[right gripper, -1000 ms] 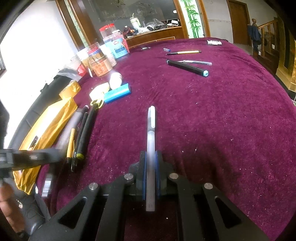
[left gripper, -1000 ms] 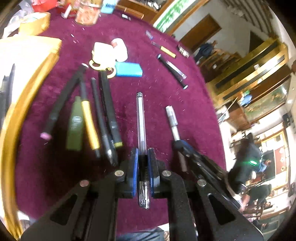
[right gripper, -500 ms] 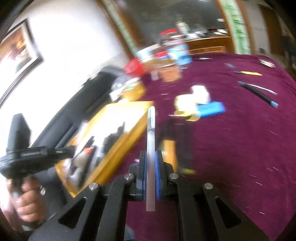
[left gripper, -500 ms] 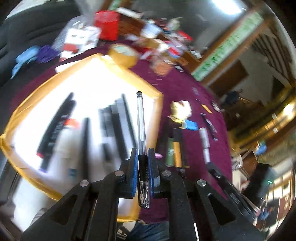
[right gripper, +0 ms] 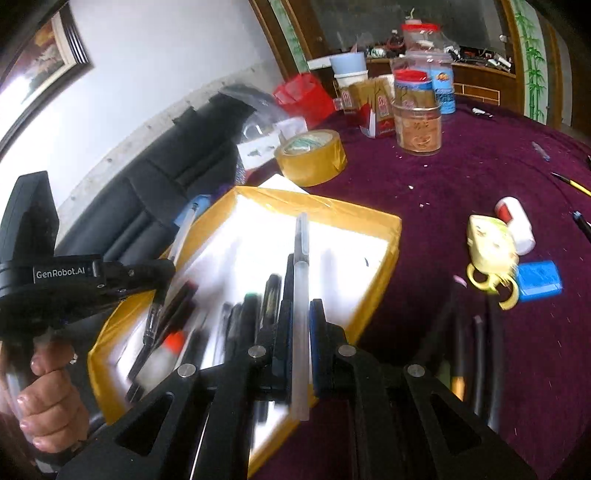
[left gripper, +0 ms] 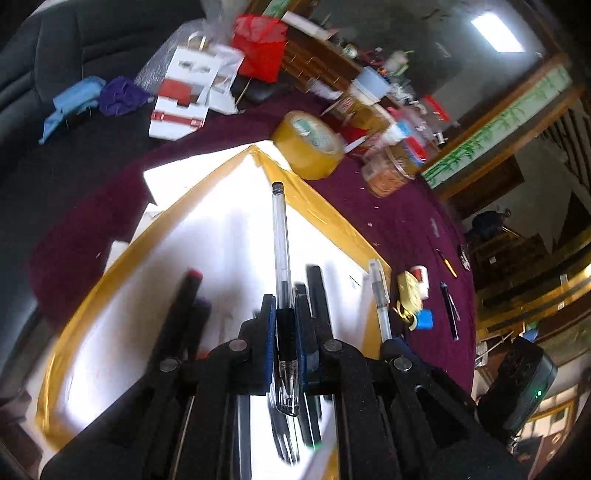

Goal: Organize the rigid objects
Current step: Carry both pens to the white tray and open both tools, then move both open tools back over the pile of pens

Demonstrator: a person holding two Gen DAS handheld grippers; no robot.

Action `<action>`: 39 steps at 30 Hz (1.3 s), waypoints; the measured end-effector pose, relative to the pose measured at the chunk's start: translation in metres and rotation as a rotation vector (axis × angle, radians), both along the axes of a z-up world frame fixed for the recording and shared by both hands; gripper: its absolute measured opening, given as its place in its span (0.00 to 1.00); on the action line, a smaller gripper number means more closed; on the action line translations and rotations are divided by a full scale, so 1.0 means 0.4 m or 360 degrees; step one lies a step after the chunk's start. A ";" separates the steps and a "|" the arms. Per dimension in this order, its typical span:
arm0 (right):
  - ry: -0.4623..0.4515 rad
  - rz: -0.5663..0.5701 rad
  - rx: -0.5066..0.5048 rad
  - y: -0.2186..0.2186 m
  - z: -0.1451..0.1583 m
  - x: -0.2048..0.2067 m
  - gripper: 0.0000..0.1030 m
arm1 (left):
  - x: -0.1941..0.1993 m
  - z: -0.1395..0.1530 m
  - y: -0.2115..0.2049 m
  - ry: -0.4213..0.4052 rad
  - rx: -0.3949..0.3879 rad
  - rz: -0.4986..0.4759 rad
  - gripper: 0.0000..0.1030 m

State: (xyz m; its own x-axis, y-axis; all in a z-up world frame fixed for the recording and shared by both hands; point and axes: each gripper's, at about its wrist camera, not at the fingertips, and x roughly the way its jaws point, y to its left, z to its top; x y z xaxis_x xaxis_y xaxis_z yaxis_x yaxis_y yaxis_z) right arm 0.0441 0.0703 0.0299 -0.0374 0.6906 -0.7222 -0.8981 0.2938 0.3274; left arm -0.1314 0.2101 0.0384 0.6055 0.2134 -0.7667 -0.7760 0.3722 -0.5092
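Purple desk (right gripper: 461,177), yellow-rimmed tray (right gripper: 376,218) central. Left claw (left gripper: 284,325) closed on clear pen (left gripper: 279,240), right claw (right gripper: 301,332) closed on frosted pen (right gripper: 300,280), both above tray. Light, stiff, probably slippery; best gripped mid-barrel.

We see a white wall (right gripper: 155,74) on the left with a dark-framed picture (right gripper: 40,55) hung high, and a black sofa (right gripper: 159,177) below it. Far off stands wooden cabinetry (right gripper: 476,85) beside a bamboo-painted panel (right gripper: 532,55). A ceiling light (left gripper: 496,31) glows at the far right
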 end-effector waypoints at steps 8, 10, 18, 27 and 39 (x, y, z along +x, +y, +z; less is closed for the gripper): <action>-0.0071 0.0020 -0.0163 0.104 -0.064 0.003 0.07 | 0.056 -0.084 0.079 0.0143 -0.0064 0.0029 0.07; -0.0093 0.0013 -0.0189 0.112 -0.070 0.000 0.07 | 0.071 -0.103 0.084 0.0234 -0.0066 0.0017 0.07; -0.0226 0.0032 -0.0275 0.136 -0.083 -0.026 0.08 | 0.089 -0.117 0.083 0.0305 -0.0025 -0.0032 0.08; -0.0115 0.0001 -0.0060 -0.002 -0.008 -0.033 0.30 | 0.023 -0.039 0.006 0.0099 0.0006 -0.0013 0.31; 0.0147 -0.0235 0.0133 -0.405 -0.029 0.096 0.30 | 0.059 0.030 -0.358 -0.0026 0.0175 -0.0337 0.38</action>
State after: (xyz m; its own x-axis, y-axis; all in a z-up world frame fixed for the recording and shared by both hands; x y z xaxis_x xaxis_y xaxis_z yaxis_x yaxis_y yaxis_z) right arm 0.0827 -0.0919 0.0184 0.0052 0.7508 -0.6605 -0.8124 0.3883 0.4351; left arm -0.1077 0.0667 0.0503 0.6576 0.1620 -0.7358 -0.6668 0.5798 -0.4683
